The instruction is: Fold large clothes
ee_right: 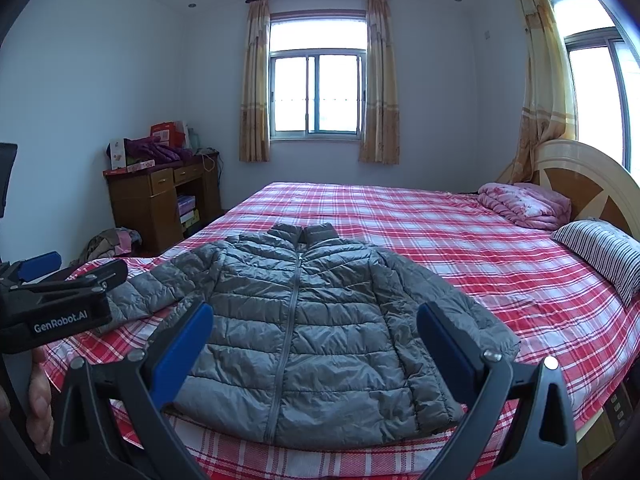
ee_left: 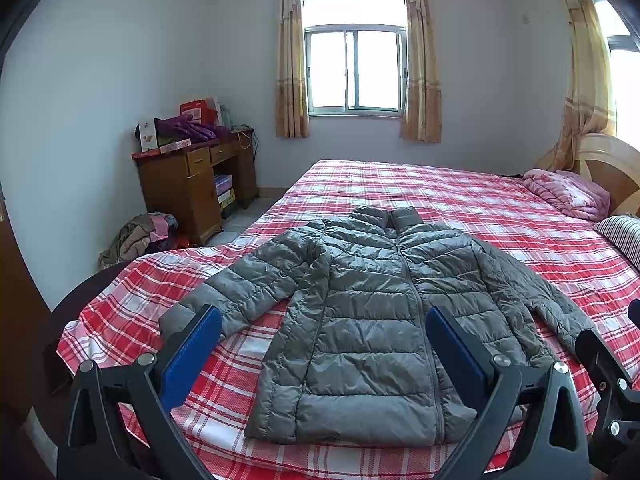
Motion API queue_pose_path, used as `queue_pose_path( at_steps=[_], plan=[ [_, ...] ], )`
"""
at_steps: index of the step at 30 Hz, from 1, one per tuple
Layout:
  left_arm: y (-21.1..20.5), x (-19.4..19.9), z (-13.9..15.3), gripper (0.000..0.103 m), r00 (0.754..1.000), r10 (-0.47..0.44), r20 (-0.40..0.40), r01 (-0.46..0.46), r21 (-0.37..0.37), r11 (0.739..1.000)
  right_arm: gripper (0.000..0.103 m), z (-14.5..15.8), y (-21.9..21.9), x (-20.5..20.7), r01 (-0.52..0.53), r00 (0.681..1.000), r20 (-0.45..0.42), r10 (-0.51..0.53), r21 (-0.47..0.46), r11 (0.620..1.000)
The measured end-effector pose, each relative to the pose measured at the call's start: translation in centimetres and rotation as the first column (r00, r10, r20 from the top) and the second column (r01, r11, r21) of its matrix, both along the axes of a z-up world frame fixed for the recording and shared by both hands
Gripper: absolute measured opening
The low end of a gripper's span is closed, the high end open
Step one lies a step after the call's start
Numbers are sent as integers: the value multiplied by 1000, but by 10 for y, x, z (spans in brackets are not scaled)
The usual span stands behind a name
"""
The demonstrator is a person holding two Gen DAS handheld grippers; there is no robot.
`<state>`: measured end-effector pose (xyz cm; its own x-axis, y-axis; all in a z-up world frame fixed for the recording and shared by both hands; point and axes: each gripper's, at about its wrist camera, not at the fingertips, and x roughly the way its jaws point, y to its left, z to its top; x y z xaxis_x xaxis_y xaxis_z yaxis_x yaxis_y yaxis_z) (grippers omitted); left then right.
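Observation:
A grey quilted puffer jacket [ee_left: 360, 320] [ee_right: 312, 320] lies flat and zipped on the red plaid bed [ee_left: 460, 200] [ee_right: 440, 232], collar away from me, both sleeves spread out to the sides. My left gripper [ee_left: 323, 320] hovers open above the jacket's lower hem, blue pads wide apart and holding nothing. My right gripper [ee_right: 315, 316] hangs open over the hem too, a little further right, empty. The left gripper's body [ee_right: 60, 304] shows at the left edge of the right wrist view, beside the jacket's left sleeve.
A folded pink quilt [ee_right: 524, 204] and a striped pillow [ee_right: 600, 252] lie by the wooden headboard [ee_right: 592, 184] at the right. A cluttered wooden desk [ee_left: 196, 184] and a pile of clothes [ee_left: 140, 236] on the floor stand left of the bed. A hand [ee_right: 40, 400] shows at the lower left.

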<state>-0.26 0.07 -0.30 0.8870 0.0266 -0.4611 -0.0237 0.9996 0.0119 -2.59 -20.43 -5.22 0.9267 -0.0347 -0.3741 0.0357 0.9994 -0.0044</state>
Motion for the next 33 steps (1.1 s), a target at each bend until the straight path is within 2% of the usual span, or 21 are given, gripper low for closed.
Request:
queue_pose_path(
  at_steps=[33],
  plan=[
    [3, 0, 1, 102, 1000, 15, 3, -15, -1, 1000, 103, -4, 2, 2, -2, 1000, -6, 2, 2, 1000]
  ],
)
